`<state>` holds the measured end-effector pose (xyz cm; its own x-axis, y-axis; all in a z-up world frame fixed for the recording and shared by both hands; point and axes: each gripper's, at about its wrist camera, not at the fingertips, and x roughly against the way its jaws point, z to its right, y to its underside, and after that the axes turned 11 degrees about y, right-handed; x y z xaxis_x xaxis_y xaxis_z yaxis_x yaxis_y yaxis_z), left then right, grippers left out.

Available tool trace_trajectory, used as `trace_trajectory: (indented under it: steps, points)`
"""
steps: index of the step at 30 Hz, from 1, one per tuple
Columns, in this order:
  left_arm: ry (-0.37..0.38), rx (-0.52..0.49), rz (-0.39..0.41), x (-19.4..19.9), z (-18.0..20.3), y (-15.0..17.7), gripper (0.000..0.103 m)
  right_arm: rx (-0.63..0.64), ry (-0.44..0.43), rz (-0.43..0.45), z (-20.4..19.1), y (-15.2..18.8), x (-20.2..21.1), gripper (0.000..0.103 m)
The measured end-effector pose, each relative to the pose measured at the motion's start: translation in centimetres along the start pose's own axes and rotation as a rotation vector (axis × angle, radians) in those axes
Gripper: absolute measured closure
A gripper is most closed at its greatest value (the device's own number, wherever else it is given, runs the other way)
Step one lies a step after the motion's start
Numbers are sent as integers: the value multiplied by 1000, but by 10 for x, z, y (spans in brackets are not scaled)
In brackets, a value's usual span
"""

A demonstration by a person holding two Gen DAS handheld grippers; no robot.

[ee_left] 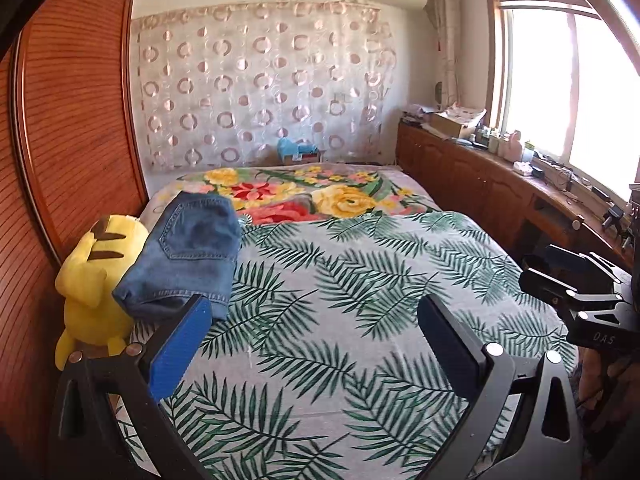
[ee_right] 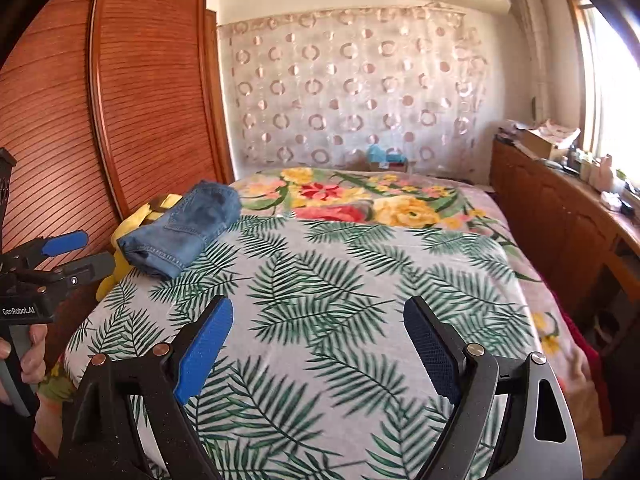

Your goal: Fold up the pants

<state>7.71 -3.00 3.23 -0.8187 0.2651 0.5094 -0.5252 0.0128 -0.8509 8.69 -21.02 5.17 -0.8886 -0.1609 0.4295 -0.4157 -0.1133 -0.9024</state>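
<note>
Left wrist view: we see folded pants point(ee_left: 188, 252) at the bed's point(ee_left: 360, 280) left edge, long axis running away, probably touching the yellow plush point(ee_left: 96, 276). Left gripper point(ee_left: 316, 344) and right gripper point(ee_right: 318, 344) gape, empty.

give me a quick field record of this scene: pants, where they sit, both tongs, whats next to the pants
pants: folded denim pants, lying flat
location: left edge of the bed, on the palm-leaf sheet
neighbour: yellow plush toy beside the pants, against the wooden wardrobe
left tongs: open, empty, apart from the pants
right tongs: open, empty, over the bed
task state: pants look already folded
</note>
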Motion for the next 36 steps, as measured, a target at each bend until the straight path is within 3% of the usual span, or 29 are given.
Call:
trace_trajectory:
  steps: [7,16,36]
  points:
    - [12,-26,35,15,24,-12,0,-52,57,44,28,-7,45,15]
    - [32,-43,88,34,39,-31,0,-73,90,98,32,-16,78,11]
    - [-3,-10,118,44,32,-32,0,-68,102,138,25,-3,64,10]
